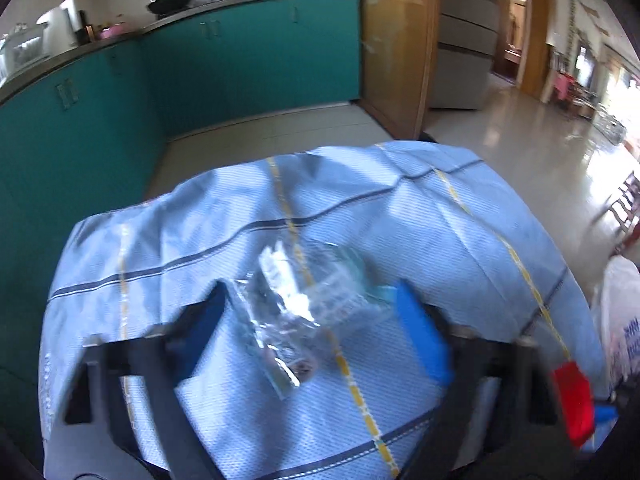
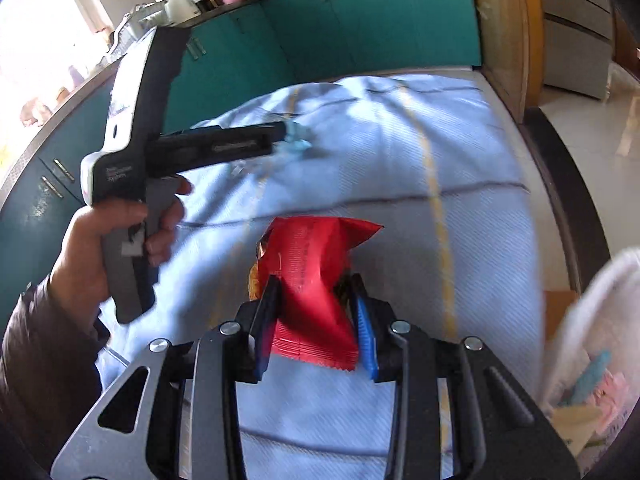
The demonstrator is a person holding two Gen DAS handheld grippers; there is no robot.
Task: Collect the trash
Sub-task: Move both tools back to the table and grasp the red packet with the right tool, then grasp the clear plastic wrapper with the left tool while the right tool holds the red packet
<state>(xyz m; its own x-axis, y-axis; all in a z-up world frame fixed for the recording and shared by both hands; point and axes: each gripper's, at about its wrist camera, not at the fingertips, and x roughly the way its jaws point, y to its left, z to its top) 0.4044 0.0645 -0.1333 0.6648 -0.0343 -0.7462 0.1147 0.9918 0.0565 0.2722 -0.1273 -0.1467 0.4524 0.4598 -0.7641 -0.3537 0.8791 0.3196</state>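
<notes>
Between the pads of the left tool [image 1: 308, 320], on the blue checked cloth [image 1: 440, 216] over the counter, lies a clear crinkled wrapper [image 1: 292, 312]. Its long axis runs near-to-far, along the fingers. Jaws half open around it; pads not visibly pressing, contact uncertain through blur. The right tool [image 2: 316, 320], nearer on the same cloth, is clamped on a red wrapper [image 2: 316, 272]. A white bag [image 2: 592, 344] sits at far right, probably the drop point.
</notes>
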